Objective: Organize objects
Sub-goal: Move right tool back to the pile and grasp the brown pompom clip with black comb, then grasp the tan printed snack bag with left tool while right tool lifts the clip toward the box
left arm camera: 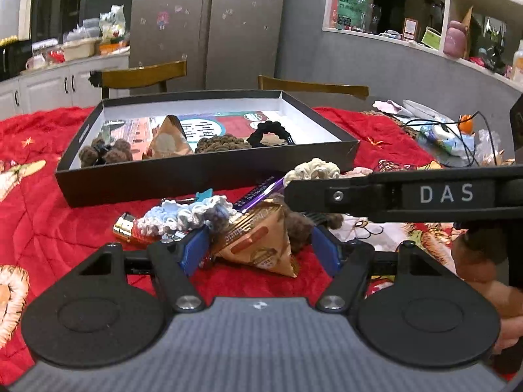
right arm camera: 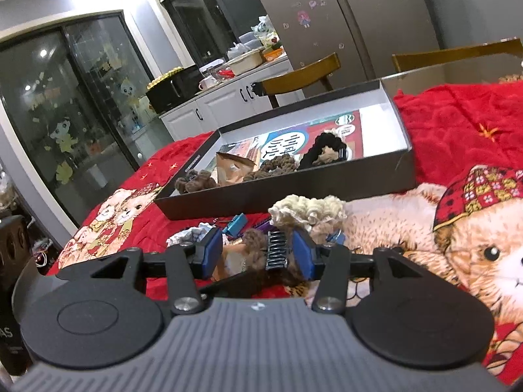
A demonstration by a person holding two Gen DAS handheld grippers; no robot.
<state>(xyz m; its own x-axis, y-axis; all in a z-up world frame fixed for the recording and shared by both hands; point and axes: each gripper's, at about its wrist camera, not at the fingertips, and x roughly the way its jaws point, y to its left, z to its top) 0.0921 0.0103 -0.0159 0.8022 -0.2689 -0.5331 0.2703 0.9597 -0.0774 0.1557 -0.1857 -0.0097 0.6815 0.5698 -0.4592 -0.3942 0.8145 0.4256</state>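
A shallow box [left arm camera: 202, 183] is set on the blanket-covered table [left arm camera: 49, 215], towards its far edge, with two chairs [left arm camera: 143, 75] placed behind it. Scrunchies [left arm camera: 222, 143] and a pyramid packet [left arm camera: 168, 142] are laid inside the box. Before its near wall, a second pyramid packet [left arm camera: 258, 245], a scrunchie [left arm camera: 183, 214] to its left and a lighter [left arm camera: 126, 228] further left are piled.

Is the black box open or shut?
Open. The black box has no lid on top, so its white inside shows, holding a brown scrunchie, a black scrunchie and a triangular snack packet.
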